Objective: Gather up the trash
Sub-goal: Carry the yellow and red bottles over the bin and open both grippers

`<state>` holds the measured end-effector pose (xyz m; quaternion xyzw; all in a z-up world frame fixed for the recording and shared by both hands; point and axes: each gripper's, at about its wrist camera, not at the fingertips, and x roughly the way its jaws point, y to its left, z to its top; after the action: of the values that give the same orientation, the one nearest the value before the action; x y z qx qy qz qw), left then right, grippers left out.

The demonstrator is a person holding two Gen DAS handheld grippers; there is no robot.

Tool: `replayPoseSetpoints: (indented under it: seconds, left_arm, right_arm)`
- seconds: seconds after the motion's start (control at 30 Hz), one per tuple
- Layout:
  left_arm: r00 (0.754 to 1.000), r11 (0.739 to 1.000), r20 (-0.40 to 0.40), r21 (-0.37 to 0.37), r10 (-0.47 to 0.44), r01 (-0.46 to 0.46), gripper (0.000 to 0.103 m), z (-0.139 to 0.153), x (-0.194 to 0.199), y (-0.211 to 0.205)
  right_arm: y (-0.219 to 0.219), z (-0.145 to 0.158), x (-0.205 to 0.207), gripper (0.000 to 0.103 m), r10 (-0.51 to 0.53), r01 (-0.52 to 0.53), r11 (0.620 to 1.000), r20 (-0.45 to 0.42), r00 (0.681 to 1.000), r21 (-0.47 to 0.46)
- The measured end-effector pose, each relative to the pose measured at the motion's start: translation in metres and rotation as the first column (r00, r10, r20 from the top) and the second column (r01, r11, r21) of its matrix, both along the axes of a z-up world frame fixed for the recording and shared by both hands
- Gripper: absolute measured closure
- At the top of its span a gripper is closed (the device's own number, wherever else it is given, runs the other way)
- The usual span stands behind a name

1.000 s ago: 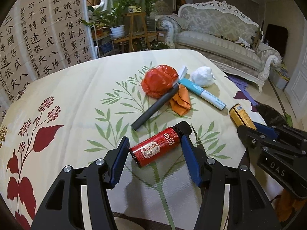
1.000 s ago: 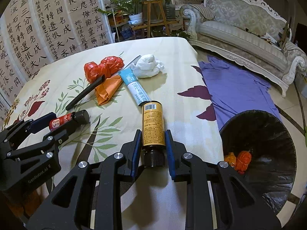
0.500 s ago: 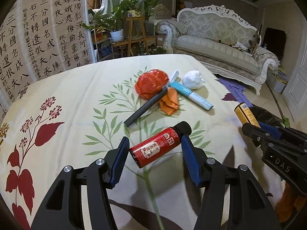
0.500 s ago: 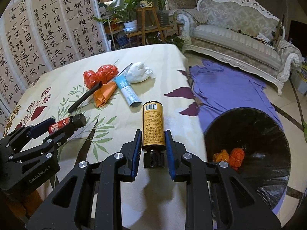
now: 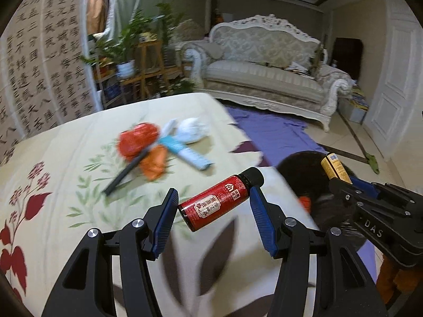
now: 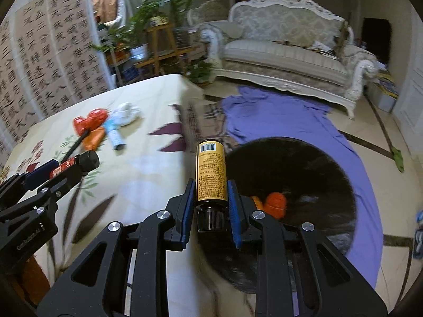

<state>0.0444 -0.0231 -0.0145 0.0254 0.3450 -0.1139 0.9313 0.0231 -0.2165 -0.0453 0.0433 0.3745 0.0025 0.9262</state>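
Your left gripper (image 5: 212,206) holds the red bottle (image 5: 215,206) crosswise btw. its blue pads, black cap to the right, base against the left pad; the jaws stand about half wide and are closed on it, and the bottle is off the table, above the floral tablecloth (image 5: 66,158) near its edge. Your right gripper (image 6: 211,200) is clamped on the yellow bottle (image 6: 211,173) w/ narrow jaws; the pads press its lower body just above the black cap, which points back to the camera, and the barcode end points away. This bottle is at the near rim of the black trash bag (image 6: 317,174), which stands open on the floor beside the table, on a purple cloth (image 6: 277,116). Inside the bag you see some orange trash (image 6: 275,203). On the table, well apart from both grippers, a small heap is left: red crumpled wrapper (image 5: 138,141), orange paper (image 5: 154,162), a black stick (image 5: 127,170), a blue-white tube (image 5: 185,153) and a white paper ball (image 5: 191,132), all touching or just beside each other. These are blurred in both views. In the left view the right gripper shows at the right edge w/ the yellow bottle over the bag. A sofa (image 5: 267,74) is in the bg.
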Motion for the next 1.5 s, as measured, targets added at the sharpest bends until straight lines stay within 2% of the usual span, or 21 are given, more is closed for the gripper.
replayPoseSetpoints:
  seconds: [0.2,0.73,0.8,0.83,0.9,1.27,1.5]
  left_arm:
    - [0.997,0.997,0.019,0.002,-0.081,0.081,0.047,0.000,0.003,-0.044]
    - [0.984,0.982,0.010,0.061,-0.179,0.178,0.047,-0.015,0.029,-0.108]
    - [0.984,0.982,0.004,0.067,-0.177,0.176,0.042,-0.017,0.031,-0.109]
    - [0.985,0.983,0.003,0.065,-0.173,0.172,0.038,-0.018,0.032,-0.109]
    - [0.986,0.984,0.001,0.058,-0.167,0.167,0.035,-0.019,0.034,-0.106]
    - [0.990,0.989,-0.001,0.043,-0.139,0.139,0.032,-0.016,0.033,-0.094]
    - [0.993,0.992,0.023,0.050,-0.116,0.114,0.031,-0.010,0.025,-0.085]
  right_arm:
    - [-0.038,-0.003,-0.006,0.080,-0.087,0.088,0.996,0.008,0.996,-0.007]
    - [-0.082,-0.014,0.011,0.078,-0.149,0.149,0.989,0.027,0.988,-0.004]
    - [-0.088,-0.014,0.012,0.076,-0.162,0.162,0.987,0.029,0.986,0.004]
    - [-0.091,-0.014,0.011,0.070,-0.171,0.171,0.985,0.030,0.985,0.009]
    - [-0.096,-0.013,0.009,0.065,-0.183,0.183,0.983,0.037,0.982,0.017]
    - [-0.103,-0.010,0.004,0.065,-0.205,0.204,0.978,0.042,0.978,0.029]
    - [-0.085,-0.007,0.006,0.064,-0.166,0.164,0.986,0.041,0.985,0.032]
